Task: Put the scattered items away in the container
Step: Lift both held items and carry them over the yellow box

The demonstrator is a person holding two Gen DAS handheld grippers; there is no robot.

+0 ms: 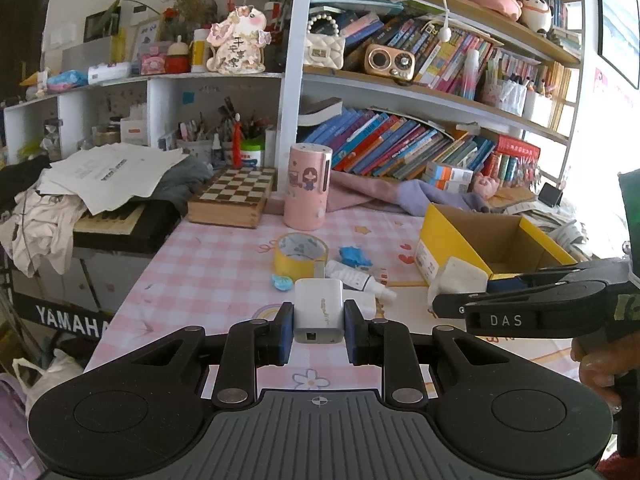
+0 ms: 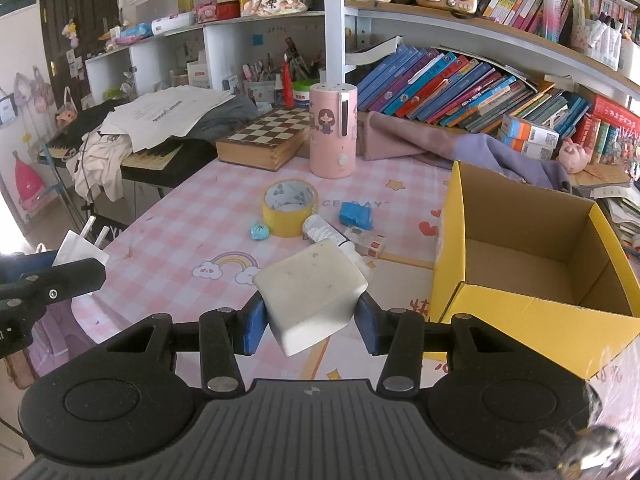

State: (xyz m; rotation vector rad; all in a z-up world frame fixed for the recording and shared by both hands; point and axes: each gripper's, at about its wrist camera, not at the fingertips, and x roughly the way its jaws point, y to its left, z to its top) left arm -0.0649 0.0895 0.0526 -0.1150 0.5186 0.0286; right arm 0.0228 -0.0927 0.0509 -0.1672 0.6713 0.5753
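Through the left wrist view I am clamping the left hand-held gripper (image 1: 319, 330) on a small white charger (image 1: 319, 314) above the surface (image 1: 208, 264), with the yellow box (image 1: 492, 246) at two o'clock; crossing over, I risk clipping the right hand-held gripper (image 1: 438, 304) already reaching there. Through the right wrist view I am pinching a larger white adapter (image 2: 310, 294) tilted and by its corners, so it could twist free before reaching the box at three o'clock.

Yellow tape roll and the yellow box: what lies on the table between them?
In the right wrist view, a blue crumpled item, a white tube and a small white-and-red packet lie between the tape roll and the yellow box.
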